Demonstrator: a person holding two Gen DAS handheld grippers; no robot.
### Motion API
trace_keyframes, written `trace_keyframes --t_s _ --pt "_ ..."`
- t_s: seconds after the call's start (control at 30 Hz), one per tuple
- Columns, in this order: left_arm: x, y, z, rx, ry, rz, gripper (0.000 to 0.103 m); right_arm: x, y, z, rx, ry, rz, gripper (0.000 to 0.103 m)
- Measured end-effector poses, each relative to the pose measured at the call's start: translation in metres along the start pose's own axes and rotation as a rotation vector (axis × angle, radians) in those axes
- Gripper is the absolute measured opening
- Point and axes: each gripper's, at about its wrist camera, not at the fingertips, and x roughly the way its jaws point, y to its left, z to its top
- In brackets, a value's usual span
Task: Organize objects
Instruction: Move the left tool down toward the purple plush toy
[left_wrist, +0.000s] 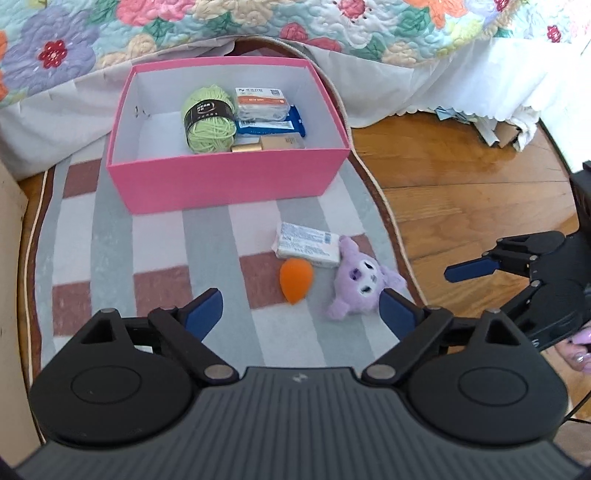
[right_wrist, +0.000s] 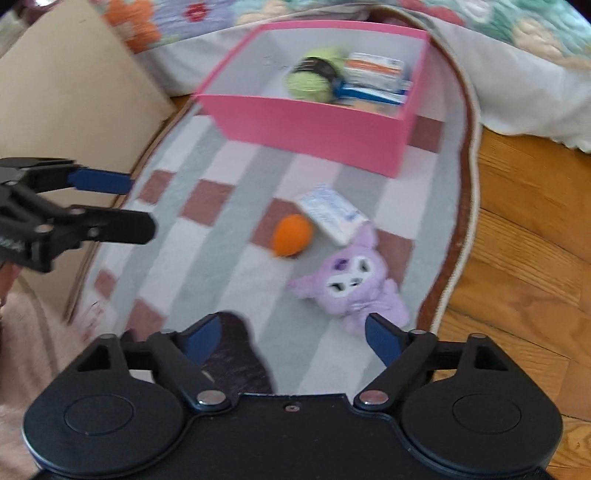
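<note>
Three Items Left on the Rug, Both Tools Open Above Them

Evidently, the sorting is partway done. A pink box (left_wrist: 229, 177) is set on the striped rug (left_wrist: 110, 258) beside the bed, and a green yarn ball (left_wrist: 208, 120), some wrapped packets (left_wrist: 262, 103) and a small tan box (left_wrist: 282, 142) are already laid inside it. Three things are left out on the rug just in front of the box: an orange sponge (left_wrist: 295, 280), a white tissue pack (left_wrist: 308, 245) and a purple plush toy (left_wrist: 360, 284). The pack and the plush are touching; the sponge lies just beside the pack.

The step in hand is judged to be a reach for the next pickup. The left hand-held gripper (left_wrist: 301, 314) is held released, nothing between its blue pads, and is pitched steeply down with the sponge and plush ahead of its fingers. The right hand-held gripper (right_wrist: 291, 334) is likewise released and empty, tilted down over the rug, its right finger close to the plush.

For the next move, one item must be chosen per tool, the jaws lowered around it and closed. Care is called for so that the neighbouring pack is not dragged along when the plush is lifted.
</note>
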Motion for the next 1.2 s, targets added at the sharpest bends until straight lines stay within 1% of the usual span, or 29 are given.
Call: trace_keyframes --t_s 0.07,0.13,0.2,0.27,0.33,0.43,0.53,0.7,0.73,0.77,0.8,0.83,0.93,1.0,1.1,1.13,1.2 --pt "0.013 -0.002 0.001 0.005 -0.02 0.001 0.092 0.016 -0.006 -0.004 -0.024 -0.04 -0.081 0.089" --pt "0.025 -0.005 0.001 0.012 -0.034 0.004 0.092 0.032 -0.014 -0.01 -0.007 -0.057 -0.11 0.089" --pt "0.035 -0.01 0.0 0.032 -0.074 -0.004 0.092 0.044 -0.024 -0.016 0.034 -0.074 -0.104 0.089" --pt "0.045 -0.012 -0.002 0.051 -0.133 -0.032 0.092 0.053 -0.03 -0.024 0.07 -0.091 -0.093 0.089" --pt "0.056 -0.013 -0.003 0.045 -0.139 -0.044 0.092 0.059 -0.033 -0.032 0.091 -0.117 -0.088 0.089" --pt "0.066 -0.017 -0.007 0.062 -0.142 -0.079 0.092 0.067 -0.032 -0.043 0.083 -0.131 -0.083 0.089" --pt "0.081 -0.025 -0.012 0.068 -0.107 -0.108 0.092 0.073 -0.03 -0.051 0.075 -0.15 -0.065 0.089" --pt "0.101 -0.038 -0.026 0.092 -0.084 -0.138 0.09 0.079 -0.037 -0.062 0.151 -0.194 -0.035 0.089" --pt "0.105 -0.041 -0.028 0.099 -0.076 -0.147 0.088 0.08 -0.038 -0.065 0.163 -0.202 -0.031 0.089" --pt "0.11 -0.044 -0.029 0.117 -0.058 -0.17 0.083 0.082 -0.039 -0.067 0.176 -0.208 -0.028 0.089" --pt "0.114 -0.048 -0.03 0.139 -0.042 -0.197 0.074 0.083 -0.04 -0.068 0.183 -0.21 -0.026 0.089" --pt "0.116 -0.051 -0.031 0.152 -0.041 -0.199 0.072 0.085 -0.041 -0.07 0.188 -0.214 -0.027 0.089" --pt "0.123 -0.059 -0.032 0.171 -0.039 -0.186 0.072 0.088 -0.038 -0.073 0.172 -0.219 -0.033 0.089" --pt "0.133 -0.06 -0.032 0.159 -0.023 -0.193 0.07 0.09 -0.036 -0.073 0.147 -0.223 -0.038 0.089" --pt "0.151 -0.057 -0.033 0.115 0.007 -0.151 0.064 0.094 -0.034 -0.073 0.116 -0.24 -0.057 0.088" --pt "0.156 -0.055 -0.034 0.096 0.011 -0.141 0.064 0.096 -0.035 -0.073 0.107 -0.25 -0.063 0.088" --pt "0.158 -0.052 -0.038 0.065 0.003 -0.161 0.064 0.098 -0.035 -0.073 0.098 -0.258 -0.071 0.088"
